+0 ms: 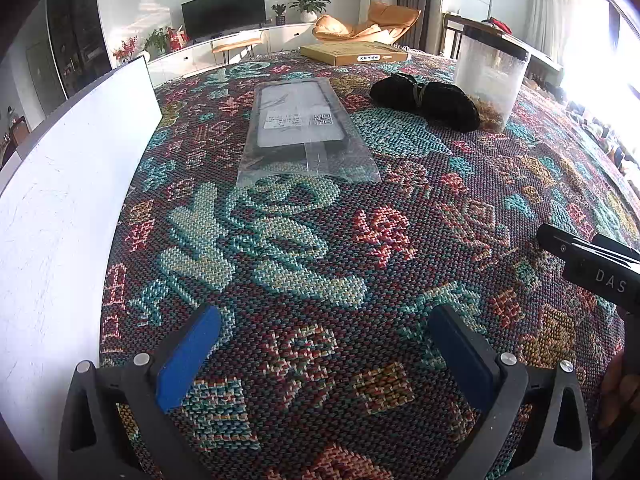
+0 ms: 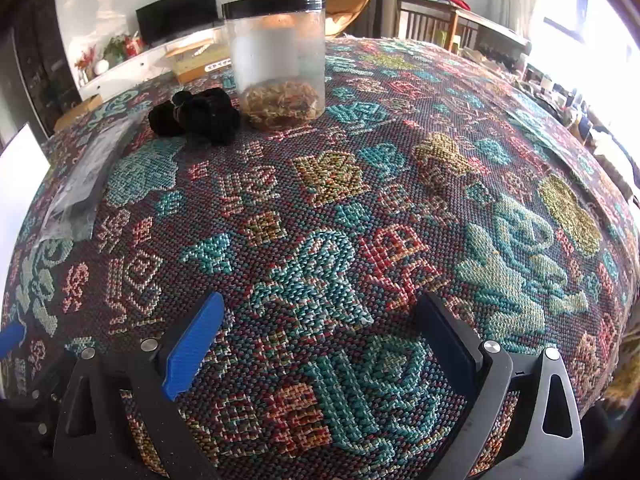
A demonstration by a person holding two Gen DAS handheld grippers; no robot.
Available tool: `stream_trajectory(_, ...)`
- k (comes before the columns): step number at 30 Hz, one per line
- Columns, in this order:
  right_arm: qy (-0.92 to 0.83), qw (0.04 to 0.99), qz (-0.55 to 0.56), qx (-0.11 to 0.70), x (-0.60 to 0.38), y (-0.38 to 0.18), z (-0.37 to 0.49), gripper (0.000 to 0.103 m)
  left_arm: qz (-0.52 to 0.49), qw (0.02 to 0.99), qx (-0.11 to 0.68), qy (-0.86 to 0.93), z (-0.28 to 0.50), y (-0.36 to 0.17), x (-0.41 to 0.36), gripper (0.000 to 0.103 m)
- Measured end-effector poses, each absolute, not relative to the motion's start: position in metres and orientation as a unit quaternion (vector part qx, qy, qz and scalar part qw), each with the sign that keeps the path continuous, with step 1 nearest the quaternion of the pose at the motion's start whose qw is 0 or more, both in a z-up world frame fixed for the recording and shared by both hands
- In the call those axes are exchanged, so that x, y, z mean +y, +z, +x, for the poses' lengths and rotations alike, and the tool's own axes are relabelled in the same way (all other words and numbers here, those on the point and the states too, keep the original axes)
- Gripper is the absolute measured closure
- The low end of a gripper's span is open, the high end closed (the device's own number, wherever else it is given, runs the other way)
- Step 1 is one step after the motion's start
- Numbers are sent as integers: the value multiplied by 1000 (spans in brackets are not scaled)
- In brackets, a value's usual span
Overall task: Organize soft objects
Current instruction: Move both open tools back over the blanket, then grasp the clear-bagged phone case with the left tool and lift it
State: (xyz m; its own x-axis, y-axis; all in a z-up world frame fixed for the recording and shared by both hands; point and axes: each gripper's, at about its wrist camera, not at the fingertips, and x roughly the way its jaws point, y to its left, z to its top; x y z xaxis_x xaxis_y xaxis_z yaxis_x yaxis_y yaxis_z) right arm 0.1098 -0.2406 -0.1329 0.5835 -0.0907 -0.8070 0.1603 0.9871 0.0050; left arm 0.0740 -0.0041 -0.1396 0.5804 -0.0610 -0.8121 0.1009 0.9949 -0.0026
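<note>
A black soft bundle (image 1: 428,101) tied round its middle lies on the patterned tablecloth, far ahead and right of my left gripper (image 1: 324,316), which is open and empty. The bundle also shows in the right wrist view (image 2: 196,117), far ahead and left of my right gripper (image 2: 320,304), also open and empty. A clear plastic sleeve holding a flat dark item (image 1: 300,128) lies ahead of my left gripper; its edge shows in the right wrist view (image 2: 86,176). Part of the right gripper's body (image 1: 592,264) shows at the right edge of the left wrist view.
A clear jar with a black lid (image 2: 278,56) and dried bits at its bottom stands right beside the bundle, also in the left wrist view (image 1: 490,80). A white board (image 1: 60,208) stands along the table's left. A flat cardboard box (image 1: 352,53) lies at the far edge.
</note>
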Motion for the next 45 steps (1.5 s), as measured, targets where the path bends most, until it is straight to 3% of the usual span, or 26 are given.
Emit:
stream_trajectory(29, -71, 889, 39, 451, -241, -133, 110, 5, 26, 882, 469, -46, 79, -138, -5, 0)
stream_trajectory(33, -71, 889, 39, 451, -241, -133, 110, 5, 4, 879, 475, -35, 92, -109, 3, 0)
stream_trajectory(37, -71, 889, 39, 451, -241, -133, 110, 4, -64, 879, 470, -44, 132, -74, 23, 0)
stream_trajectory(41, -70, 889, 39, 451, -241, -133, 110, 4, -108, 849, 517, -34, 198, -80, 32, 0)
stream_trajectory(45, -70, 889, 39, 451, -241, -133, 110, 4, -86, 836, 538, -61, 247, -97, 15, 0)
